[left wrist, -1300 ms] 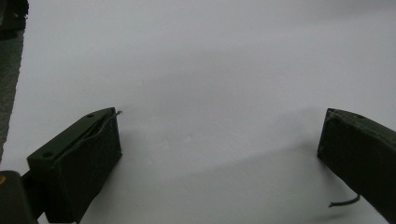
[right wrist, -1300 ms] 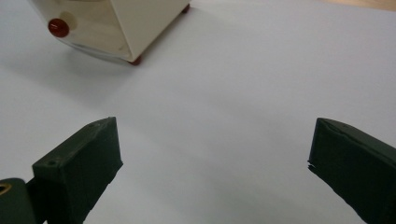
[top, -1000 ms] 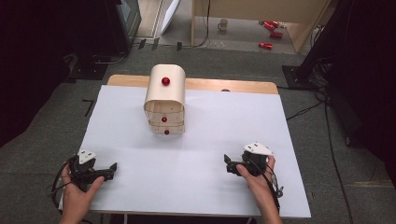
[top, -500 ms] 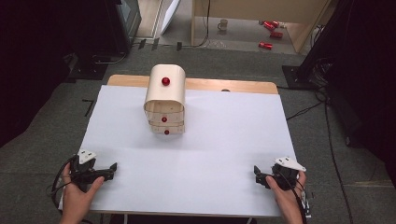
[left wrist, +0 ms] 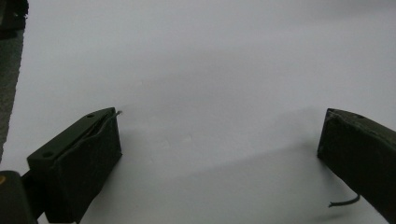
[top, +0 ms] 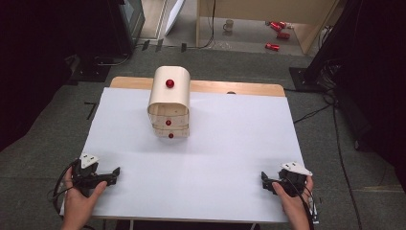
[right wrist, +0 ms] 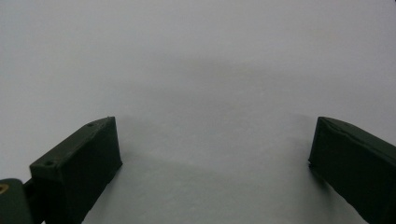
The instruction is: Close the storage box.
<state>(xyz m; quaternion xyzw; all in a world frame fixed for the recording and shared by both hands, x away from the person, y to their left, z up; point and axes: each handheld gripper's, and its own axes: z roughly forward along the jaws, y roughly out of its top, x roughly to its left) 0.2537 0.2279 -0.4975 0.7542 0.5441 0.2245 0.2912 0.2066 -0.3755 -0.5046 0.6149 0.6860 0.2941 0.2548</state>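
Working from the white desk down: wooden drawer chest sits mid-desk toward the far edge, well apart from both claws. Likely light, rigid, prone to sliding. I'd pinch a red knob. Left claw and right claw both gape wide, empty.
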